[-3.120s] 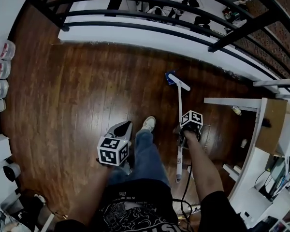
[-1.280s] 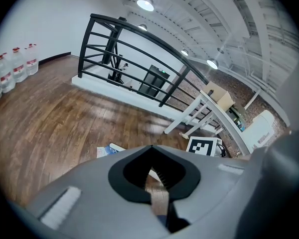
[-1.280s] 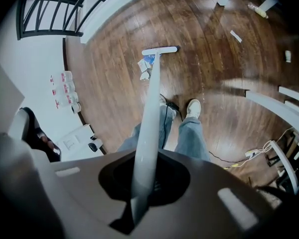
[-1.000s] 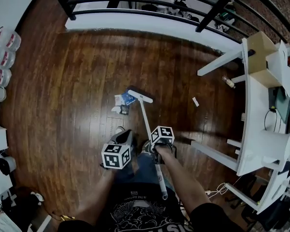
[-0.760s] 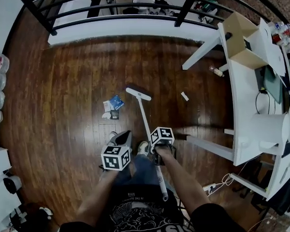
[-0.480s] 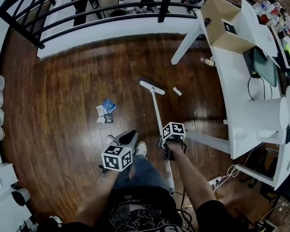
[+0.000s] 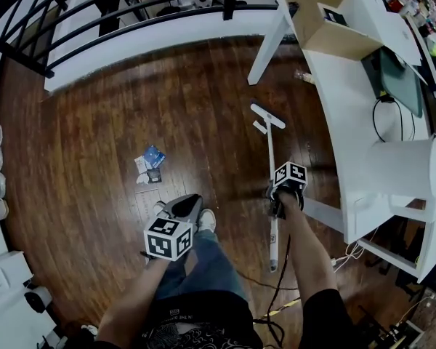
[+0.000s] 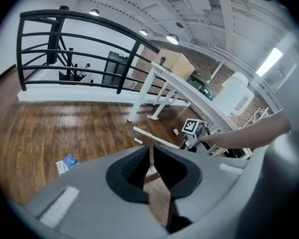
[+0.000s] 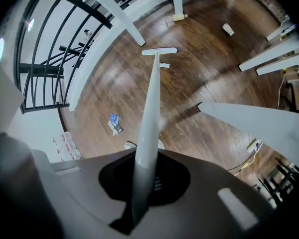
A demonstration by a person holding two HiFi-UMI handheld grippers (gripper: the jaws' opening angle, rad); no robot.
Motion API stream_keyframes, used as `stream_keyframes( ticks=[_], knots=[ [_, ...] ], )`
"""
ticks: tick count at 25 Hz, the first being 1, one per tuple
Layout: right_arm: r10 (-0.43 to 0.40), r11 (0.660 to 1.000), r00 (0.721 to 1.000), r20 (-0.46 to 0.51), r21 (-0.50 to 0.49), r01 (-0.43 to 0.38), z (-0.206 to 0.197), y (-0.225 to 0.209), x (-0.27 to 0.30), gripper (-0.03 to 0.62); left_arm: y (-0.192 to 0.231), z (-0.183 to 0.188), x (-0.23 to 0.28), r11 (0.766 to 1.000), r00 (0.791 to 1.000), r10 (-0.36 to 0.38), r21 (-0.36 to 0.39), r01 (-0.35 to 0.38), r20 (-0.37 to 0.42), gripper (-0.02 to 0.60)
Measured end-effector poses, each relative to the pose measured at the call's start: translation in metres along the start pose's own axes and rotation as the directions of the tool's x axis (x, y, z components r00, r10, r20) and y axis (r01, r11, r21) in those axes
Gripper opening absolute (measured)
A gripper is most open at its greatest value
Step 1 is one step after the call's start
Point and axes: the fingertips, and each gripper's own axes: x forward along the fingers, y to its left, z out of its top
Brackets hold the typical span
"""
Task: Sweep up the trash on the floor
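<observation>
Far left, a small heap of crumpled blue-and-white wrappers (image 7: 148, 164) lies on the glossy dark plank floor (image 7: 80, 144), well apart from the broom head. Our left gripper (image 8: 150, 158) has its ribbed jaws nearly together on nothing. Our right gripper (image 9: 143, 180) clamps the smooth round shaft of the white long-handled broom (image 7: 269, 140), whose narrow flat head lies just beside a flat white paper scrap (image 7: 260, 126). We should press the head flat behind the scrap and draw it lightly leftward to the heap.
</observation>
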Motion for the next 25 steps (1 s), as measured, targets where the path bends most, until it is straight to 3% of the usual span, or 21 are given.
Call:
stream_keyframes(
  ticks=[4, 10, 25],
  knots=[
    [-0.005, 0.998, 1.0, -0.015, 0.063, 0.006, 0.01, -0.015, 0.01, 0.0, 0.01, -0.001, 0.002, 0.999, 0.999, 0.035, 0.008, -0.035, -0.009, 0.027],
    [0.022, 0.997, 0.999, -0.044, 0.08, -0.019, -0.018, -0.009, 0.037, 0.0, 0.026, -0.008, -0.012, 0.996, 0.996, 0.085, -0.019, -0.085, 0.006, 0.021],
    [0.127, 0.986, 0.988, -0.092, 0.121, -0.115, -0.136, 0.099, 0.105, 0.003, 0.088, -0.078, -0.112, 0.978, 0.985, 0.159, -0.147, -0.148, 0.068, 0.02]
  ],
)
